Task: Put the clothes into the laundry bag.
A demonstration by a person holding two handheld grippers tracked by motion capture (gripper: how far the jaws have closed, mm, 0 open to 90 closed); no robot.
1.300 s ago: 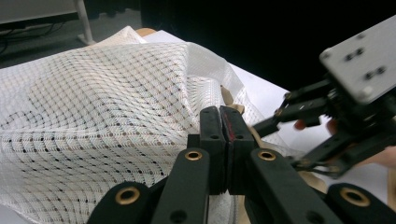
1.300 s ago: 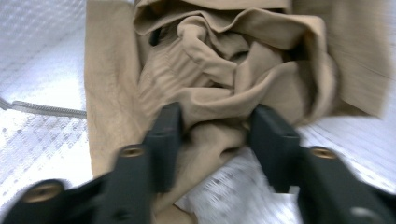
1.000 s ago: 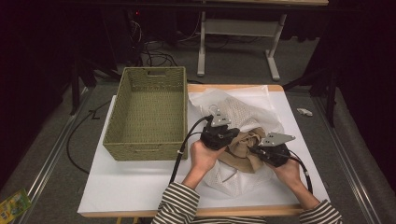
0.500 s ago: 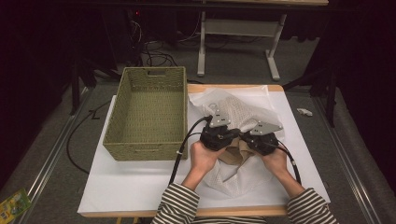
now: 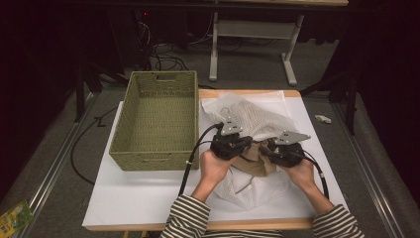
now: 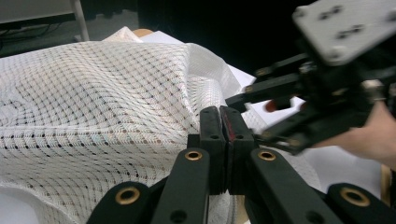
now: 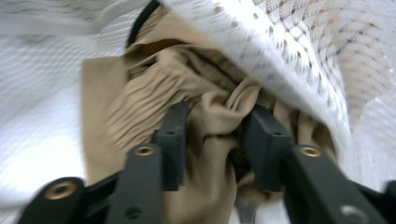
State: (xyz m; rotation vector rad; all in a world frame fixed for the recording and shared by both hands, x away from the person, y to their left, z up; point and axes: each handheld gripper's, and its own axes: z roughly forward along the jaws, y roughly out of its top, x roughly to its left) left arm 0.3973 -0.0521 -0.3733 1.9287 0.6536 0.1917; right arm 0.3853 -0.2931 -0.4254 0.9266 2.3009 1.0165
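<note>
From above, both hands meet over the white mesh bag (image 5: 247, 121) on the desk (image 5: 143, 193), right beside the wicker basket (image 5: 158, 121). The tan cloth (image 5: 255, 158) bunches between the left tongs (image 5: 246, 144) and right tongs (image 5: 270, 148).

Left gripper view: the left tongs (image 6: 225, 135) are clenched tight, pads together, a sliver of the mesh bag's (image 6: 93, 102) edge apparently pinched there, with the other gripper close at the right.

Right gripper view: the right tongs (image 7: 215, 135) have just been opening, now released and spread, tan cloth (image 7: 205, 107) bulging between the jaws under the mesh bag's (image 7: 289, 51) lip.
</note>
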